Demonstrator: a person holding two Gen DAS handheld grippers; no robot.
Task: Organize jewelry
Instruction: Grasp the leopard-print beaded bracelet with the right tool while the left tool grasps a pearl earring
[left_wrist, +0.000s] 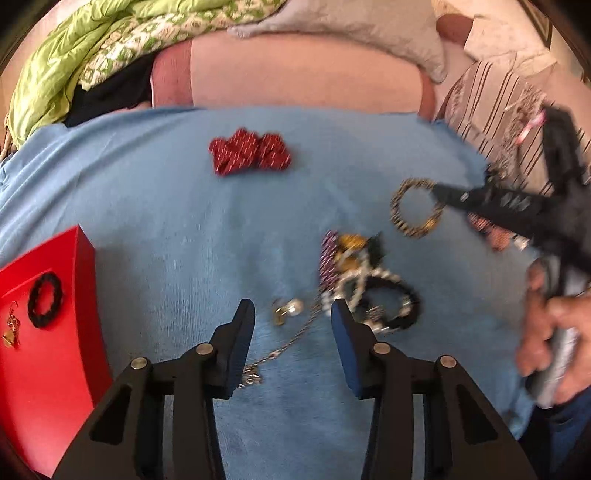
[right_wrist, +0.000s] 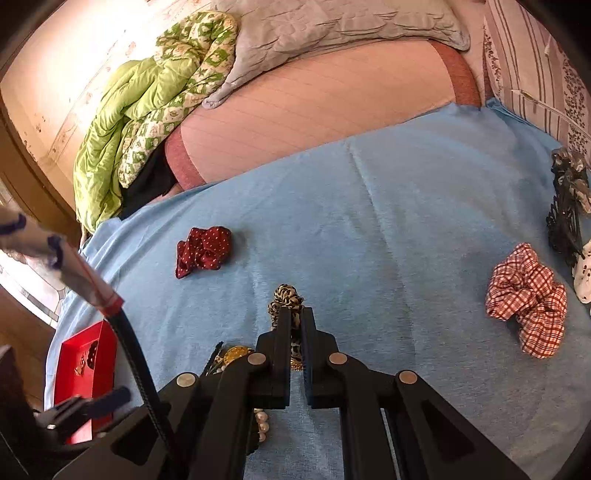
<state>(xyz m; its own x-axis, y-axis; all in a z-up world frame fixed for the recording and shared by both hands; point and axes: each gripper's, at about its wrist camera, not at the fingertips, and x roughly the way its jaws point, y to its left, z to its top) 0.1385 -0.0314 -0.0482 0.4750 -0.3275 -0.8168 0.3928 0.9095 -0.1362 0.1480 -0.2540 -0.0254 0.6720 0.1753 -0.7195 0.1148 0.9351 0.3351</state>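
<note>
Above the blue towel (right_wrist: 406, 221), right tongs (right_wrist: 295, 314) pinch a leopard scrunchie (right_wrist: 286, 295) edge-on; left tongs (left_wrist: 291, 314) spread.

Blue blanket (right_wrist: 406, 221) under scrunchies, jewelry, red tray (left_wrist: 55, 369).

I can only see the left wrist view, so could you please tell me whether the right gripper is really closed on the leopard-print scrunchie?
Observer: Yes. In the right wrist view the right gripper has its fingers pinched on the leopard-print fabric scrunchie, with only a narrow gap between them.
Operator: Thank you. Does anything lie further to its right?
Observer: A red-and-white checked fabric scrunchie lies on the blue cloth, well apart from the gripper.
Operator: And is there anything beyond that one?
Observer: A black ornate openwork stand stands upright at the far right edge of that view.
</note>
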